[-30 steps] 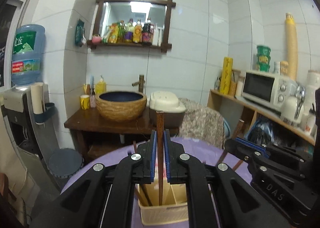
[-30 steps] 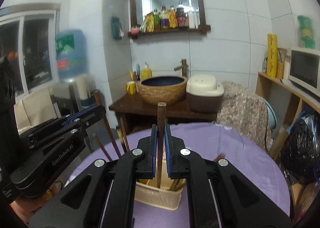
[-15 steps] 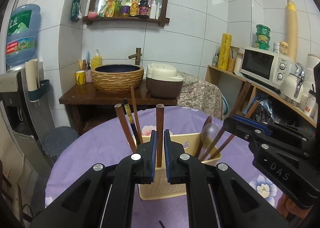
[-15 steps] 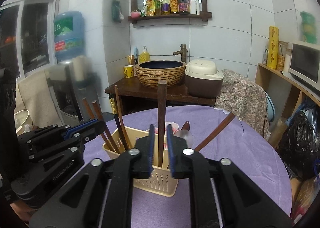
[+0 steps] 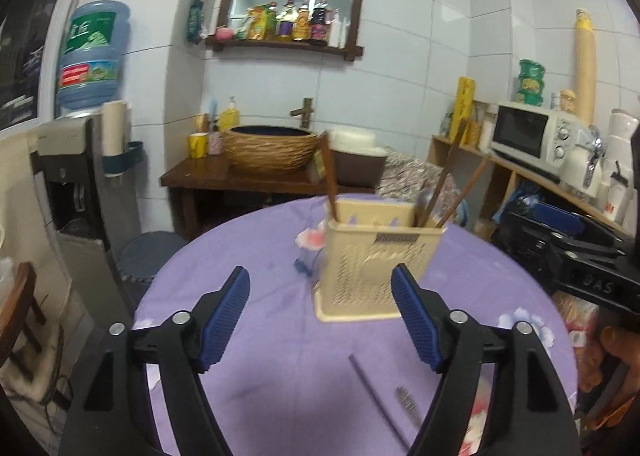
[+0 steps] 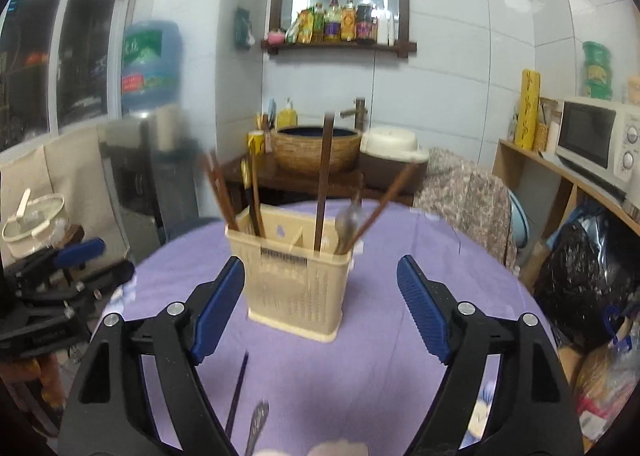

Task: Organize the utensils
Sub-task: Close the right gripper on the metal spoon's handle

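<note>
A cream slotted utensil basket [image 5: 376, 276] [image 6: 296, 292] stands on the purple table [image 5: 248, 256]. Brown chopsticks [image 6: 322, 183] and a spoon [image 6: 348, 215] stand in its compartments. My left gripper [image 5: 320, 276] hangs in front of the basket, its jaws opening, with nothing between the blue pads. My right gripper [image 6: 320, 264] faces the basket in the same way, jaws opening and empty. On the cloth below lie a dark chopstick [image 6: 238, 388] [image 5: 368, 384] and a metal utensil [image 6: 258, 424] [image 5: 408, 404]. Each wrist view shows the other gripper at its edge: the right gripper [image 5: 532, 232], the left gripper [image 6: 104, 260].
Behind the table are a woven wash basin [image 5: 272, 147] on a dark wooden stand, a water dispenser [image 5: 80, 159] at the left, a chair with a patterned cover [image 6: 464, 195], and a shelf with a microwave [image 5: 532, 135] at the right. A black bag [image 6: 580, 276] lies under the shelf.
Both grippers were shut on a brown chopstick above the basket. Both have let go; the chopsticks stand in the basket. The grippers have drawn back and sunk, jaws spread wide.
</note>
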`<state>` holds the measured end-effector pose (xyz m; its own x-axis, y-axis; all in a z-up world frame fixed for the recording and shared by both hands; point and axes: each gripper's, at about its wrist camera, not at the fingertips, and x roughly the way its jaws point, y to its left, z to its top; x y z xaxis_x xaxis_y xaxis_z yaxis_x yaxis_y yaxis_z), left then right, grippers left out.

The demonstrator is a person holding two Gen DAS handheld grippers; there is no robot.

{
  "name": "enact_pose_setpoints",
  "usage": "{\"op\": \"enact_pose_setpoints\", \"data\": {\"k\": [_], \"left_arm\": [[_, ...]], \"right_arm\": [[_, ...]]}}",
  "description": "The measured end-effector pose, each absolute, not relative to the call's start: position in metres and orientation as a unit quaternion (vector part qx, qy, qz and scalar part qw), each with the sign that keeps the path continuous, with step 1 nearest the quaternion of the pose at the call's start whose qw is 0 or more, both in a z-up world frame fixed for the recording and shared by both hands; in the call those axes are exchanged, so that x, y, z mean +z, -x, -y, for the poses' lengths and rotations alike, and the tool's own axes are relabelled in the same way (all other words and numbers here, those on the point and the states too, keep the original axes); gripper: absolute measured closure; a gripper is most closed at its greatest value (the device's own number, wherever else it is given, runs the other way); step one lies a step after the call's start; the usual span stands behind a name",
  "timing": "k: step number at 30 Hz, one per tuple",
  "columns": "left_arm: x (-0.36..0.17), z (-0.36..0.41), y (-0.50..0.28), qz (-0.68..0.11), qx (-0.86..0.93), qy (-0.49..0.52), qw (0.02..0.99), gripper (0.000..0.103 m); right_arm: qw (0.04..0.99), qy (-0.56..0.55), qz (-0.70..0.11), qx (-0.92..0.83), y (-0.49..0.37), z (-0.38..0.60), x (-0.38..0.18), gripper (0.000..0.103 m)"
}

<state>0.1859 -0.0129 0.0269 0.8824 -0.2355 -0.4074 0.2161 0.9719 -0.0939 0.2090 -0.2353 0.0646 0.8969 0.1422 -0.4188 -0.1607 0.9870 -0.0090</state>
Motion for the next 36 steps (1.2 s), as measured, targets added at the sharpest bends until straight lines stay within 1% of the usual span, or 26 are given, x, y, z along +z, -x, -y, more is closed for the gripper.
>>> {"op": "enact_pose_setpoints", "data": {"k": [3,8,9,10,11,13,17,18,23,24,25,30,36], "left_arm": [[0.006,0.002,-0.175,-0.231,-0.099,0.021,0.968,0.029],[-0.041,-0.004,-0.167,-0.301,-0.087,0.009,0.950,0.029],[-0.048,-0.005,-0.166,-0.310,-0.086,0.012,0.947,0.029],[-0.053,-0.007,-0.163,-0.316,-0.084,0.015,0.945,0.029],[-0.058,-0.009,-0.162,-0.323,-0.083,0.017,0.942,0.029],[-0.066,-0.009,-0.161,-0.333,-0.080,0.016,0.939,0.029],[-0.071,-0.007,-0.157,-0.338,-0.081,0.009,0.938,0.029],[-0.071,-0.006,-0.156,-0.339,-0.083,0.010,0.937,0.029],[-0.078,0.003,-0.155,-0.347,-0.092,0.011,0.933,0.029],[-0.080,0.004,-0.154,-0.349,-0.094,0.010,0.932,0.029],[-0.081,0.007,-0.154,-0.352,-0.098,0.009,0.931,0.029],[-0.086,0.019,-0.152,-0.364,-0.115,0.002,0.924,0.029],[-0.092,0.038,-0.159,-0.387,-0.149,0.008,0.910,0.030]], "right_arm": [[0.962,0.028,-0.260,0.075,-0.201,0.234,0.032,0.025],[0.929,0.022,-0.358,0.093,-0.197,0.221,-0.039,0.025],[0.923,0.022,-0.372,0.098,-0.196,0.216,-0.050,0.029],[0.919,0.023,-0.381,0.101,-0.195,0.214,-0.058,0.035],[0.914,0.024,-0.392,0.105,-0.195,0.210,-0.065,0.037],[0.906,0.023,-0.409,0.111,-0.194,0.203,-0.078,0.048],[0.894,0.016,-0.433,0.113,-0.194,0.193,-0.093,0.057],[0.891,0.018,-0.439,0.115,-0.193,0.188,-0.099,0.062],[0.887,0.043,-0.445,0.110,-0.187,0.176,-0.107,0.076],[0.886,0.041,-0.447,0.114,-0.185,0.177,-0.107,0.084],[0.885,0.042,-0.449,0.115,-0.183,0.180,-0.106,0.091],[0.885,0.044,-0.451,0.106,-0.175,0.209,-0.104,0.095],[0.890,0.009,-0.452,0.064,-0.165,0.269,-0.106,0.095]]}}
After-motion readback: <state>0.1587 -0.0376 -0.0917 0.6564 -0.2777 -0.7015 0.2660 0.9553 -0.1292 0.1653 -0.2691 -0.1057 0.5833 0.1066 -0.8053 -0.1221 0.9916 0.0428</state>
